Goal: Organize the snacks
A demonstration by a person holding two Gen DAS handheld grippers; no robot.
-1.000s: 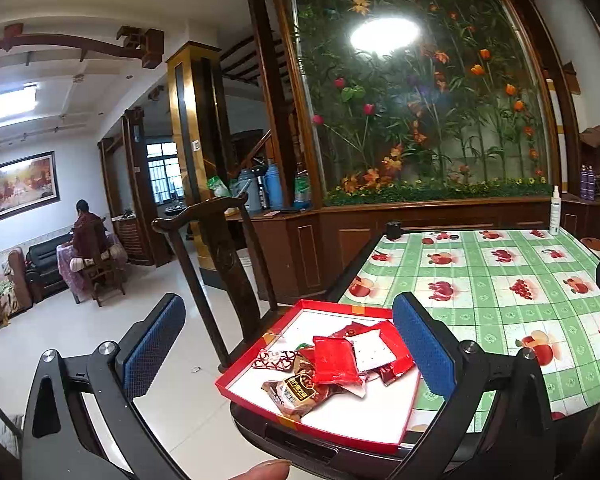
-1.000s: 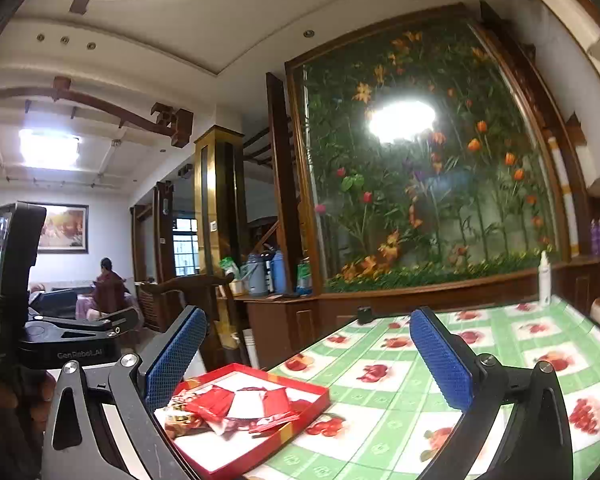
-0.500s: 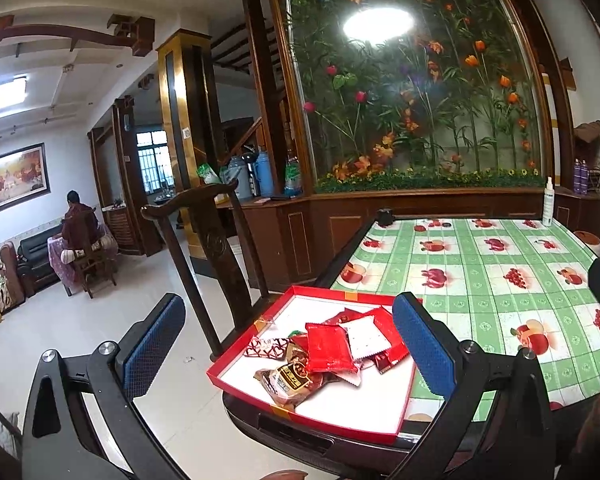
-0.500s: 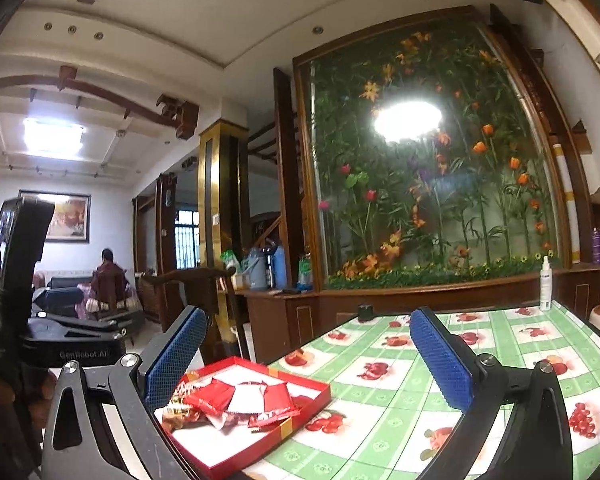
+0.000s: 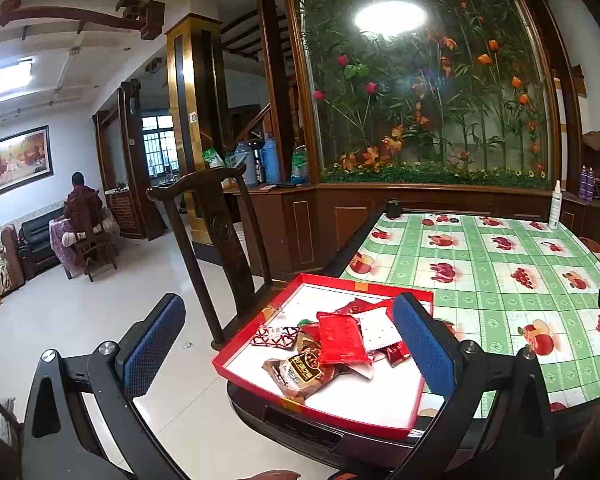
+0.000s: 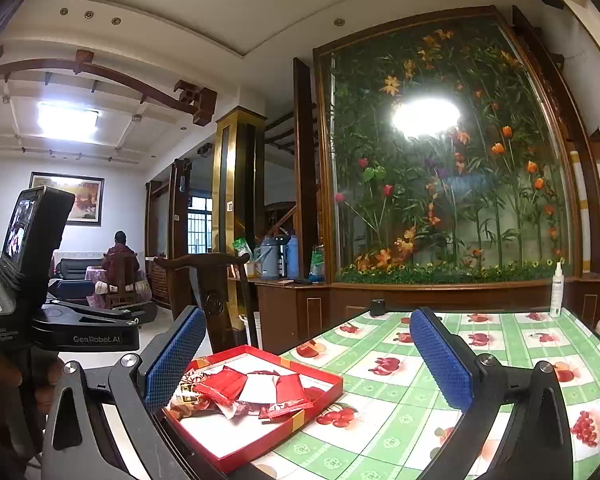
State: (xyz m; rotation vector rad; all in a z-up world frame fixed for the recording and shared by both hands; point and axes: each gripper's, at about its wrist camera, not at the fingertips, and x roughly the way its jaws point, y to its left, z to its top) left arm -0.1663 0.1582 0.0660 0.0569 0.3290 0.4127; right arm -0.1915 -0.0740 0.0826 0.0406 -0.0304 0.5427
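While you tipped the left gripper [image 5: 288, 344] lower, the snacks [image 5: 336, 344] lay piled in the red tray [image 5: 320, 418]. Both grippers, the right gripper [image 6: 308, 360] too, were wide and held nothing, so no snack got moved.

A family home, its dining area opening onto a living room: a table under a fruit-print cloth [image 5: 480, 264], a carved wooden chair [image 5: 216, 240], thermos flasks [image 5: 269, 166] on a sideboard, a glassed flower display [image 5: 424, 76], and beyond, a sofa [image 5: 40, 236] and framed painting [image 5: 16, 162].
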